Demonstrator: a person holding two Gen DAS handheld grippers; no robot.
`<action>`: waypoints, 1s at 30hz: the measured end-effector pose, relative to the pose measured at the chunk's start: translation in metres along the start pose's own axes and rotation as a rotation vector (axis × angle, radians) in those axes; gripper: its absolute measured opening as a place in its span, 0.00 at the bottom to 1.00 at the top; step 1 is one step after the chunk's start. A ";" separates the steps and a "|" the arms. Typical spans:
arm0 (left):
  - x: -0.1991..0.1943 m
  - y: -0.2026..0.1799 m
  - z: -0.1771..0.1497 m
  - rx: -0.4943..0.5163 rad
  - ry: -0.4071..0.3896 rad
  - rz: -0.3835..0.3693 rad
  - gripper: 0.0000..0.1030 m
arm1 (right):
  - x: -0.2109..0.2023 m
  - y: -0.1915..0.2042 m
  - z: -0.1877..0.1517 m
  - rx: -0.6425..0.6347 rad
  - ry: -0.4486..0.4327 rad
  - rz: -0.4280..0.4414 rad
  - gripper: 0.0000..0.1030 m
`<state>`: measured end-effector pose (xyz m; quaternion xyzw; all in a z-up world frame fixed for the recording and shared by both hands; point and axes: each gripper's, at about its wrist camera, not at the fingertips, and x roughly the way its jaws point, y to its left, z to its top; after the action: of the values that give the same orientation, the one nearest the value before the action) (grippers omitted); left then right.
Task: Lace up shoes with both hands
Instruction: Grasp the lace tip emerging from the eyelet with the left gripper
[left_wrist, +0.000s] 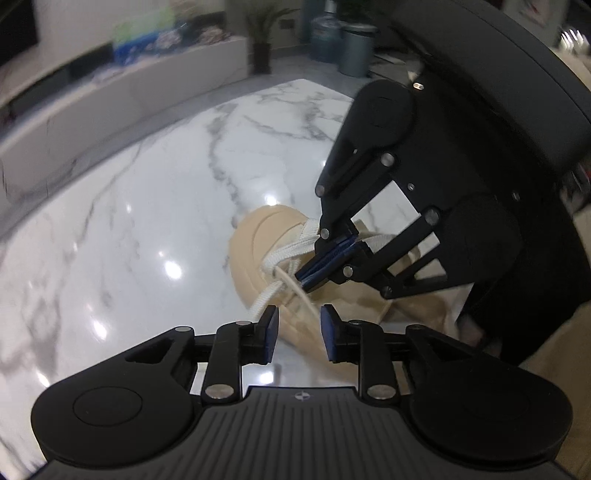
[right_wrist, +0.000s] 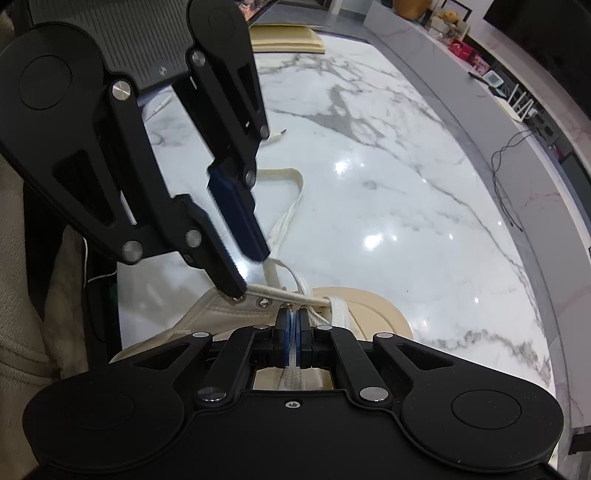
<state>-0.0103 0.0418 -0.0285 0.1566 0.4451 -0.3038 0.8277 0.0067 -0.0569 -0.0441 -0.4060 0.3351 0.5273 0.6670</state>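
Note:
A beige canvas shoe (left_wrist: 255, 236) lies on the marble table, toe pointing away from me. Its flat white lace (left_wrist: 282, 254) crosses the eyelets. My right gripper (left_wrist: 327, 260) is shut on a strand of that lace over the tongue; in the right wrist view the lace (right_wrist: 293, 360) runs between the closed pads of that gripper (right_wrist: 293, 339). My left gripper (left_wrist: 300, 332) stands open just before the shoe's side, with a loose lace end near its left pad. From the right wrist view the left gripper (right_wrist: 251, 275) hovers open above the eyelet row (right_wrist: 263, 302). A slack lace loop (right_wrist: 295, 184) rests on the table.
The white marble table (right_wrist: 406, 177) stretches ahead and to the right. A beige flat stack (right_wrist: 286, 37) sits at its far edge. A grey ledge (right_wrist: 517, 122) with a black cable and small items curves along the right. A person's beige clothing (right_wrist: 18, 295) is at the left.

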 end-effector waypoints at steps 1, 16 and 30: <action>0.001 -0.001 0.001 0.033 0.006 0.009 0.23 | 0.000 -0.001 0.000 0.004 -0.001 0.003 0.01; 0.041 -0.022 -0.001 0.517 0.039 0.000 0.10 | 0.000 -0.008 -0.001 0.073 -0.029 0.040 0.01; 0.056 -0.027 0.003 0.488 0.072 -0.013 0.02 | -0.002 -0.006 -0.009 0.147 -0.069 0.034 0.02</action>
<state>-0.0022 -0.0010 -0.0730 0.3599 0.3887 -0.4021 0.7468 0.0122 -0.0668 -0.0448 -0.3315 0.3565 0.5263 0.6971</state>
